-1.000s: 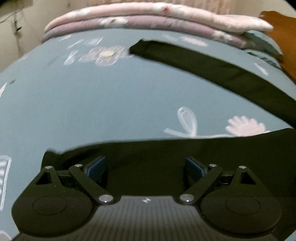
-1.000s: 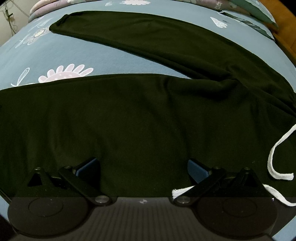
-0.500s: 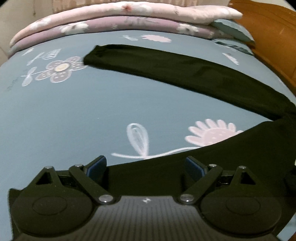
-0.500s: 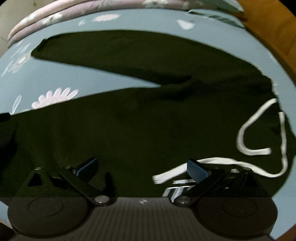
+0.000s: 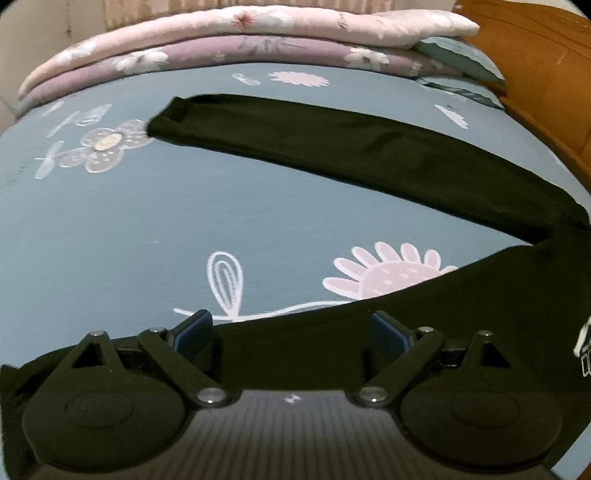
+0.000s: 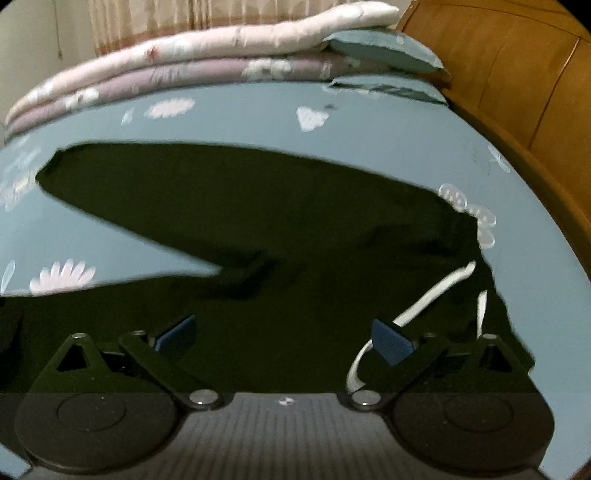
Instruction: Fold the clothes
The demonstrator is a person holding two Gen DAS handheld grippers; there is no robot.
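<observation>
Both views have swung rightward over the last second, so the orange-brown wooden headboard (image 6: 517,92) now fills more of the right edge and the white drawstring (image 6: 428,299) sits closer to the right tool (image 6: 284,332) than before. One pair of black fabric trousers (image 5: 369,155) lies flat on the blue-grey bedsheet printed with pale flowers (image 5: 110,229), its two legs spread in a V with sheet showing between them. The far leg reaches to a cuff beside a printed flower in the left wrist view.

Two tools are in play. The left tool (image 5: 291,332) hangs low over the near leg's edge, its two blue-padded fingers (image 5: 194,328) spread wide apart, gripping nothing. The right tool hovers over the waist area, likewise released, with black cloth between its fingers and the drawstring looping just past its right blue pad (image 6: 389,339).

At the far side of the bed lie two folded quilts, a pink floral quilt (image 5: 258,22) stacked on a mauve floral quilt (image 5: 221,51), and two teal pillows (image 6: 384,51) lie against the headboard.
</observation>
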